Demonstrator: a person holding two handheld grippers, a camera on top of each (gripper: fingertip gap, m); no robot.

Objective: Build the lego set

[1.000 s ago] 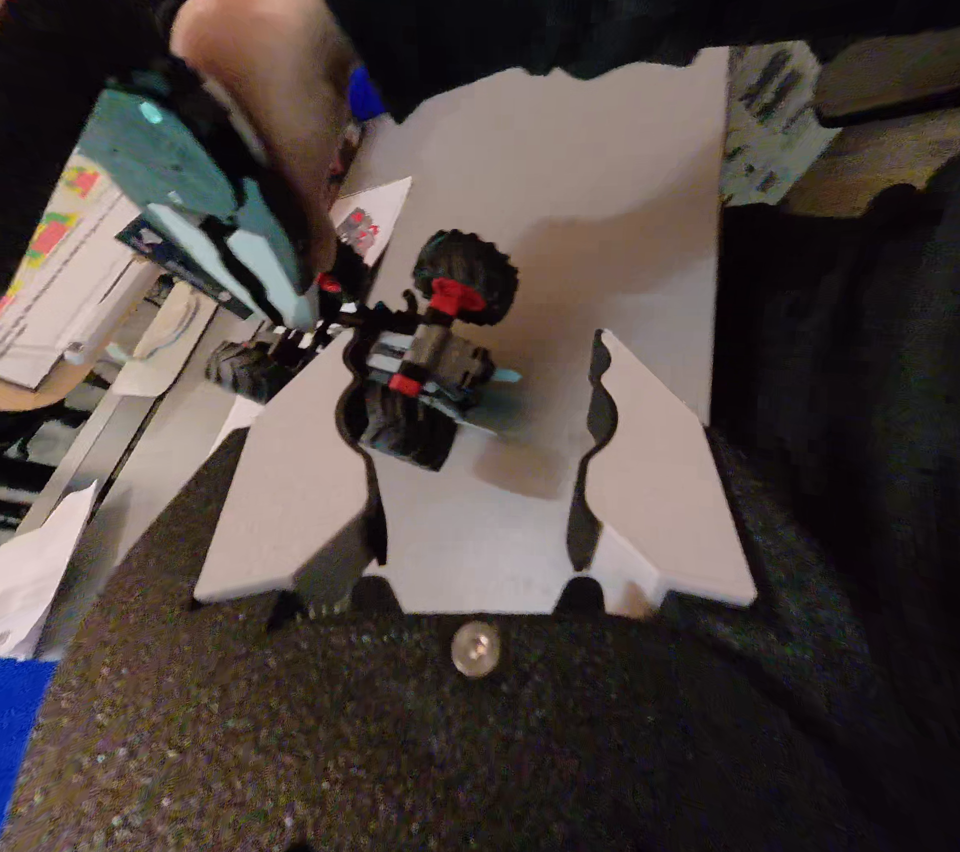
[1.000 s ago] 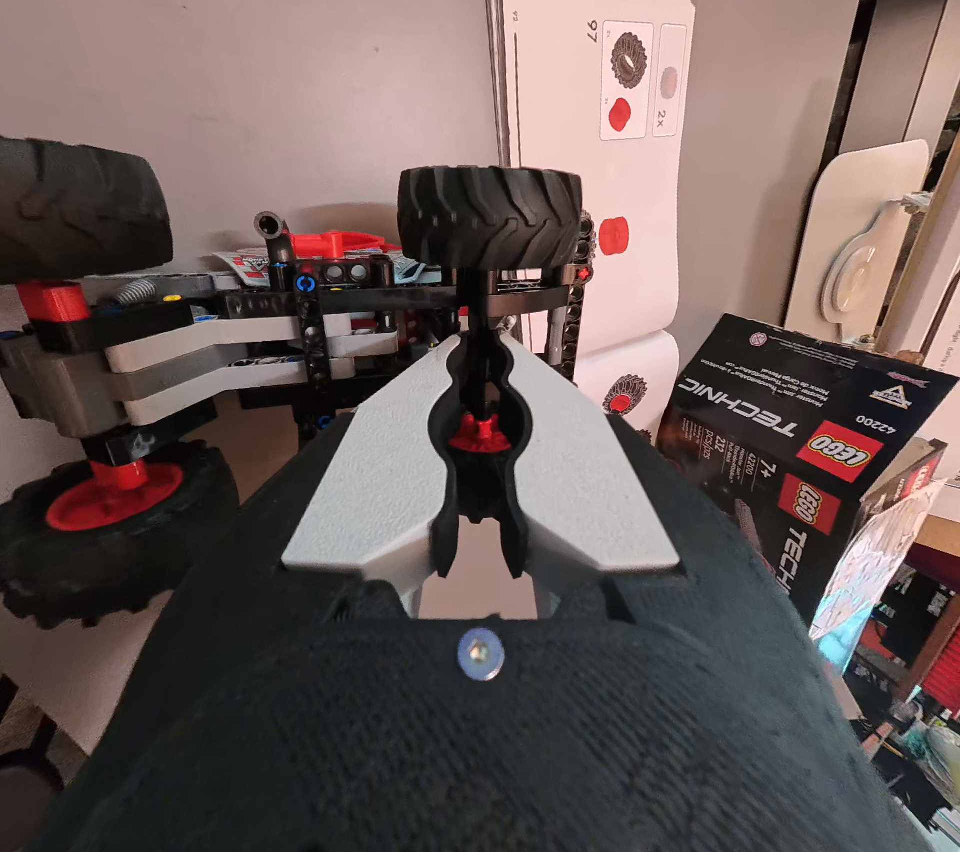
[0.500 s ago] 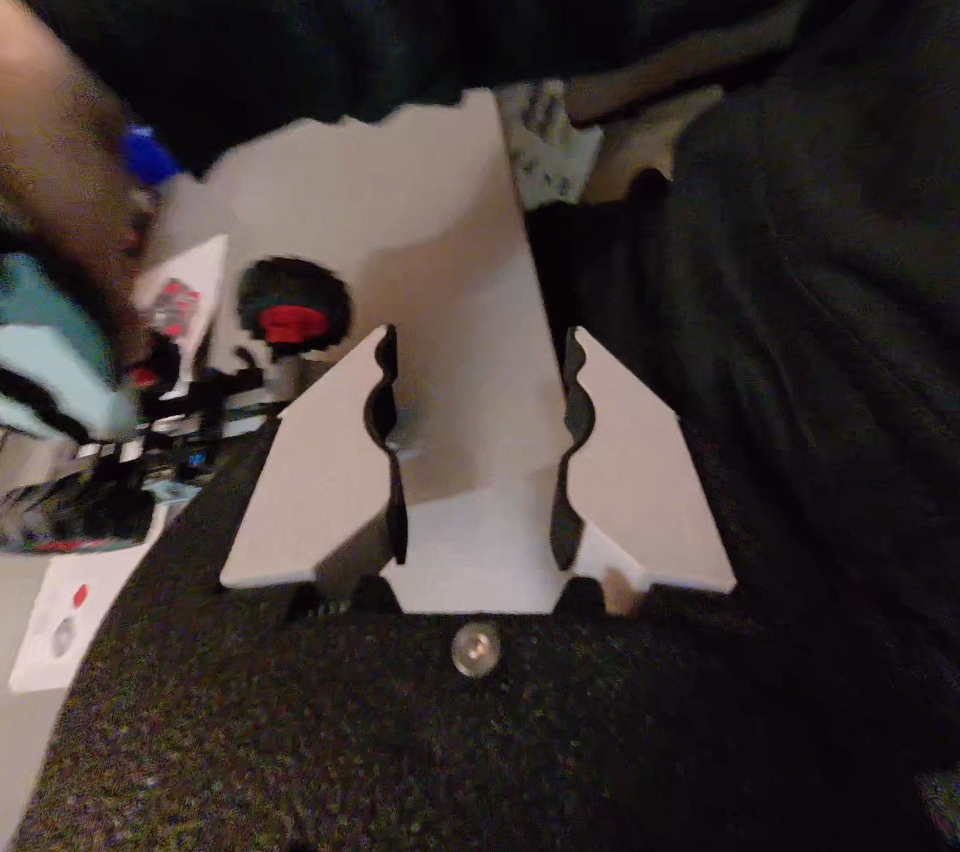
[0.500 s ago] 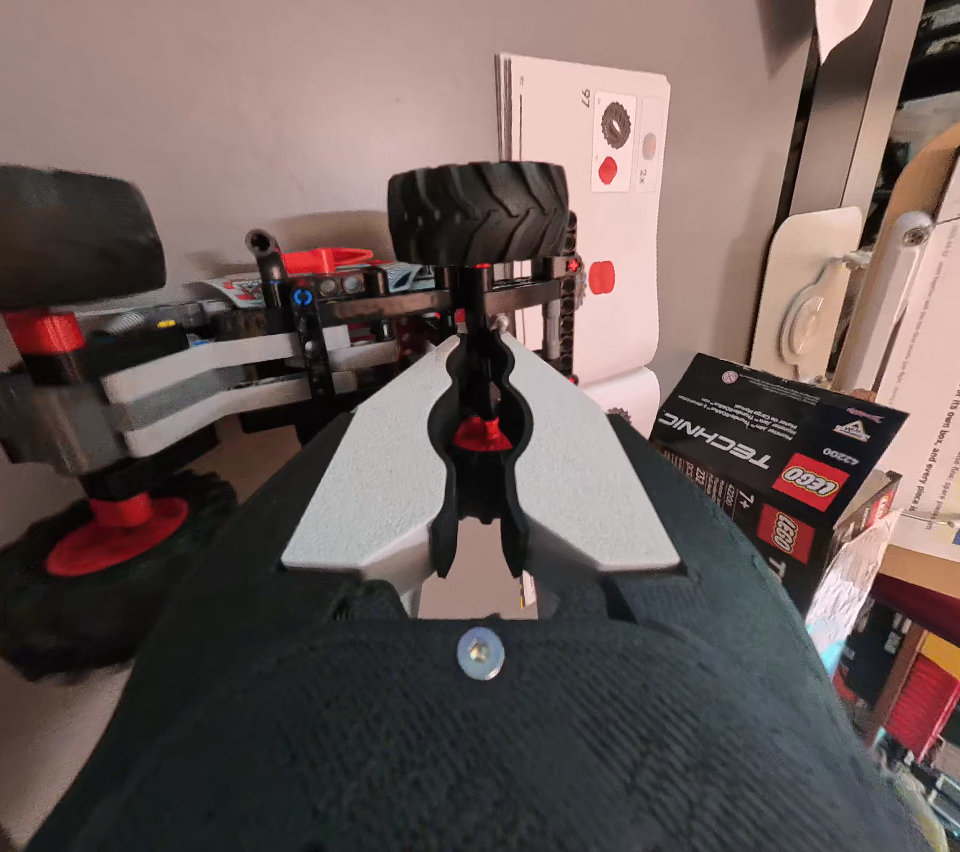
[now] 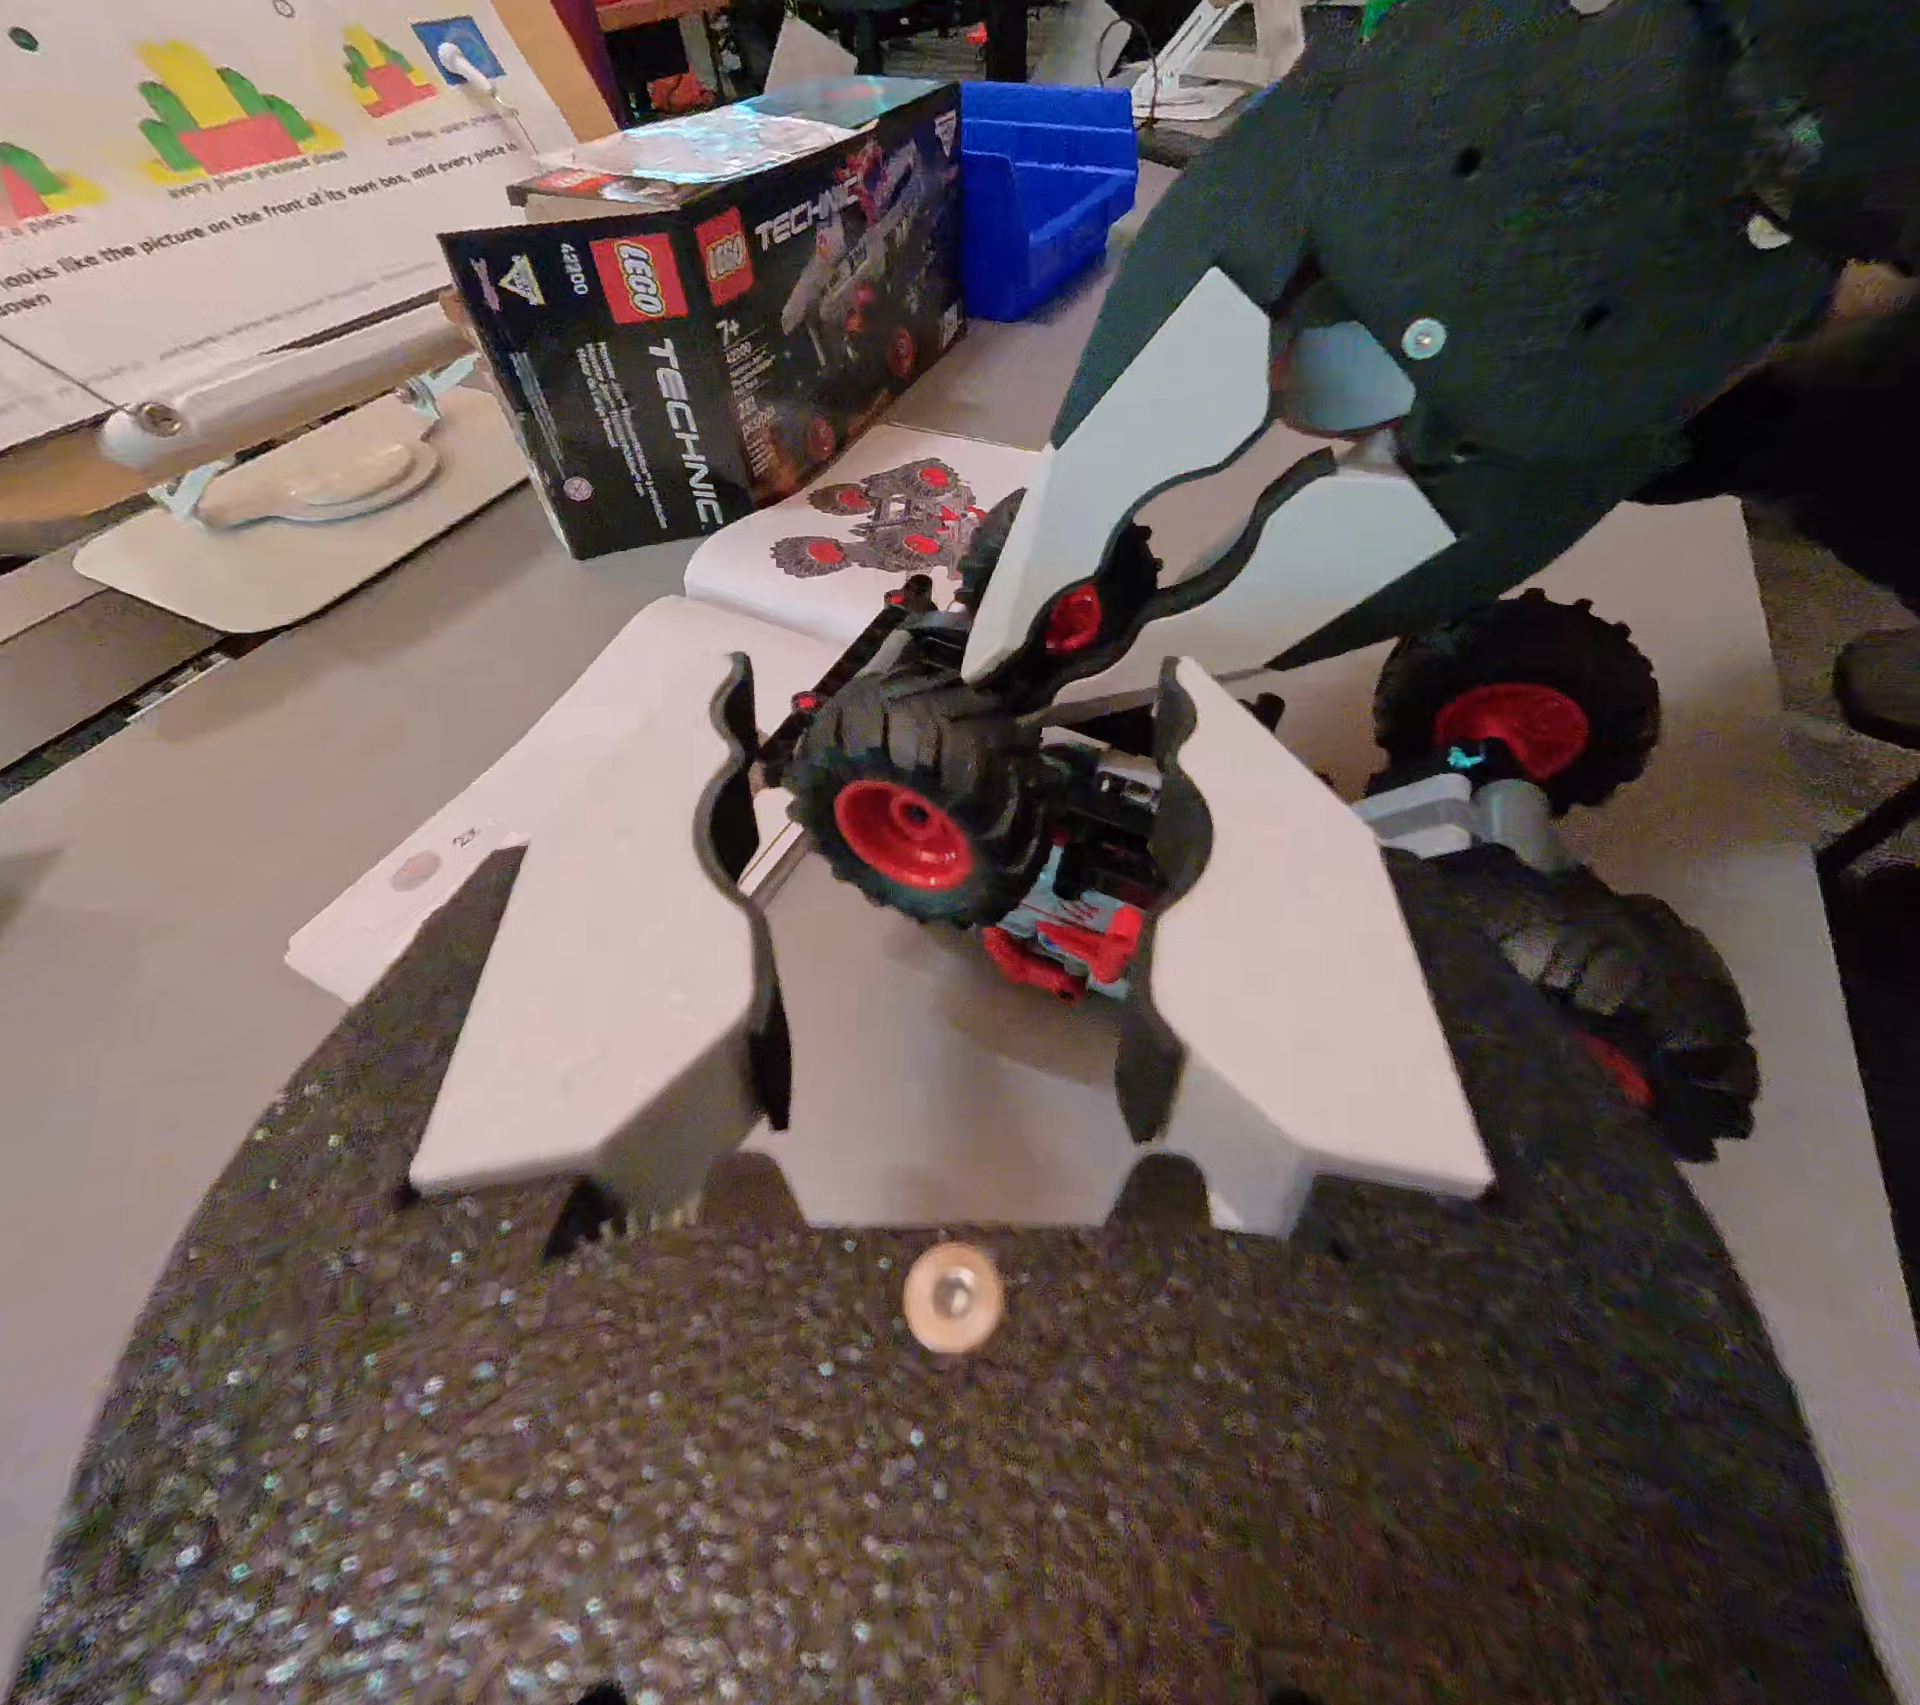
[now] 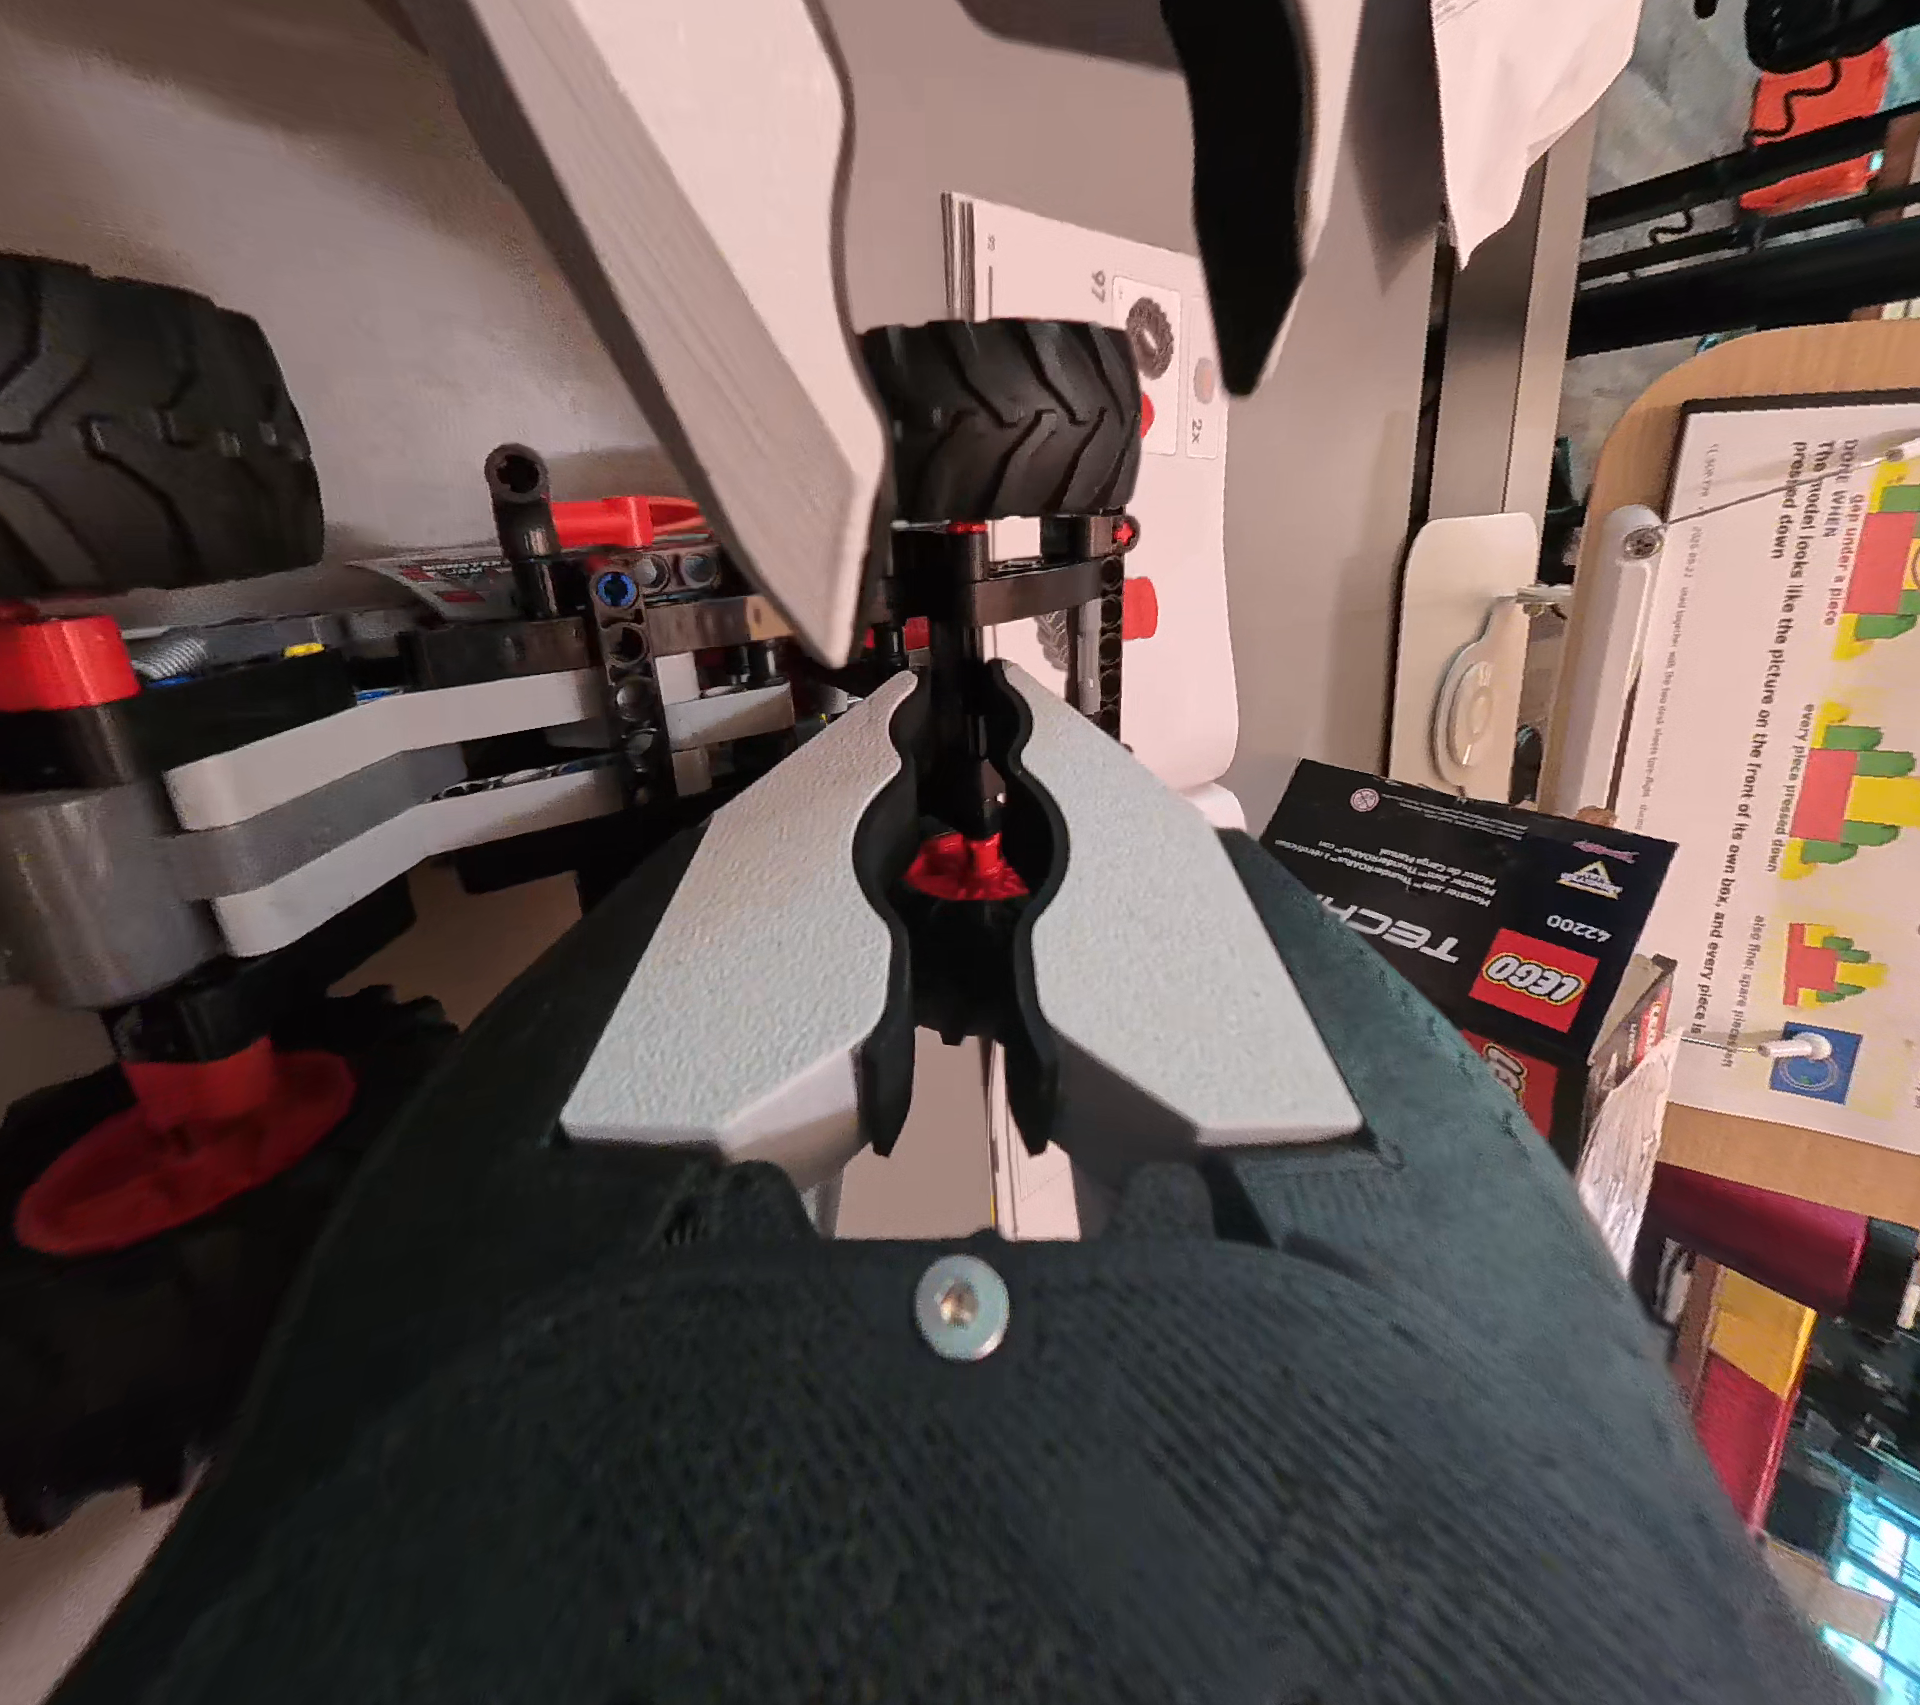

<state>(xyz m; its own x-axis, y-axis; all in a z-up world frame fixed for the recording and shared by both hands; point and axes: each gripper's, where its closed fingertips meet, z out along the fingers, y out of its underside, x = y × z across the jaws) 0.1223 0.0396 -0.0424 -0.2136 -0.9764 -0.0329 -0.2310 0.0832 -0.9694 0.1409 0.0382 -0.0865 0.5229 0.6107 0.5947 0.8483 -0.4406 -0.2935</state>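
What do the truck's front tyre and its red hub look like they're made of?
Tyre: likely soft matte black rubber, going by the deep moulded tread blocks and lack of shine. Red hub: hard glossy plastic by its look, smooth and catching light. Neither can be confirmed by sight alone.

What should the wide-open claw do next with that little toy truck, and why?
Probably ease the left gripper forward and close it on the black wheel with the red hub. Its jaws are spread wide with that wheel between them, not yet gripped. The right gripper is already clamped on the truck's black axle, holding the truck steady, so a grip on the wheel looks like the natural follow-up.
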